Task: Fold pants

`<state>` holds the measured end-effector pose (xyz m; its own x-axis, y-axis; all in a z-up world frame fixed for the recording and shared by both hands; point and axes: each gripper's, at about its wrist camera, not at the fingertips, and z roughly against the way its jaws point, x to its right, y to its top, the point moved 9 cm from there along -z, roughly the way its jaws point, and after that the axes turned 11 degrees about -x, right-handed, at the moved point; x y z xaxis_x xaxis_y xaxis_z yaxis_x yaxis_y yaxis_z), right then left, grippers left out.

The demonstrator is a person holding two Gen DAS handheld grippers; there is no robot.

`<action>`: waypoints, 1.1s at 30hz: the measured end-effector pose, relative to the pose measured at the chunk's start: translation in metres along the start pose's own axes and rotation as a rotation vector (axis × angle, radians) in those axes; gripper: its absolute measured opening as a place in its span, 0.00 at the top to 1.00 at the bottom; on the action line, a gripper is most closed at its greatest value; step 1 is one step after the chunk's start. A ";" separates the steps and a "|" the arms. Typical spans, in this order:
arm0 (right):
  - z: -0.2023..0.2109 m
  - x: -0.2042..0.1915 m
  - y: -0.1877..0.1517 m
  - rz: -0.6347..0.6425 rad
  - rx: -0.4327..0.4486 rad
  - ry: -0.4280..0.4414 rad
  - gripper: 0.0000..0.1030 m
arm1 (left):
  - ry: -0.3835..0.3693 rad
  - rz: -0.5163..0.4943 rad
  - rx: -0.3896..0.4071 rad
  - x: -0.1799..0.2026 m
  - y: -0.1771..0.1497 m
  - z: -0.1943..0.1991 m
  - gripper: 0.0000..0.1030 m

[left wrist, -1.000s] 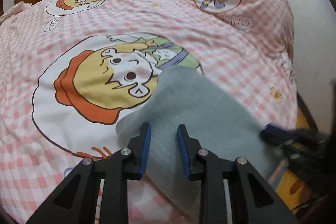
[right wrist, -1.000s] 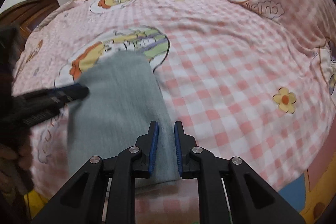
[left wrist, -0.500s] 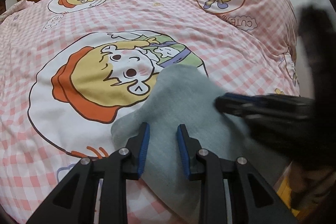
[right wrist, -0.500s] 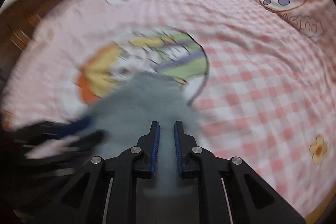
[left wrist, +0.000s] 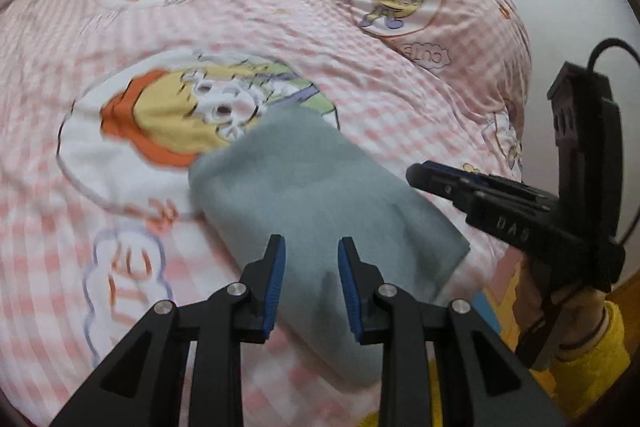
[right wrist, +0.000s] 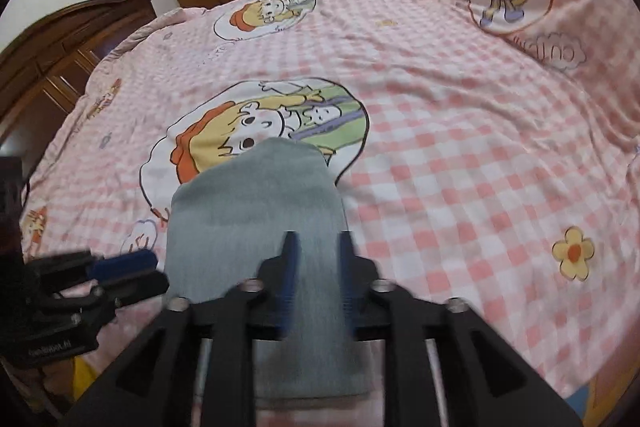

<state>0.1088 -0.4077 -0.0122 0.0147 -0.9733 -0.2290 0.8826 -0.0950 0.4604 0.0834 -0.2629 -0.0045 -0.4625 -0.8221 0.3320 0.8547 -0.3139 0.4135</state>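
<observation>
Folded grey pants (right wrist: 256, 211) lie on the pink checked bed (right wrist: 460, 155); a far-right pillow (left wrist: 460, 27) reads "CUTE". Both grippers, left (left wrist: 311, 247) and right (right wrist: 318, 239), have just been opening, fingers released above the cloth.

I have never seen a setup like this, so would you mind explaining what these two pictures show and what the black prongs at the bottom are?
No robot arm is involved: a person holds a hand-held gripper in each hand, and each gripper carries a wide-angle camera looking forward along its two fingers. One picture comes from the left gripper, the other from the right gripper; the black prongs with blue pads are those fingers. Each camera also catches the other gripper at its side.

On the bed lies a pink checked quilt printed with cartoon figures, and on it a pair of folded grey-blue pants. A wooden cabinet and curtains stand behind.

Neither gripper holds anything. Both have just been opening, and the pants lie beneath the spread fingers, not pinched.
</observation>
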 end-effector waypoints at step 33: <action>-0.018 -0.009 -0.023 -0.183 0.030 0.310 0.71 | -0.068 0.188 0.084 -0.017 0.016 -0.015 0.72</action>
<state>0.0969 -0.3932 -0.0357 0.0031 -0.8306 -0.5569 0.8697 -0.2726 0.4115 0.1081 -0.2614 -0.0167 -0.3141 -0.8278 0.4648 0.9061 -0.1152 0.4071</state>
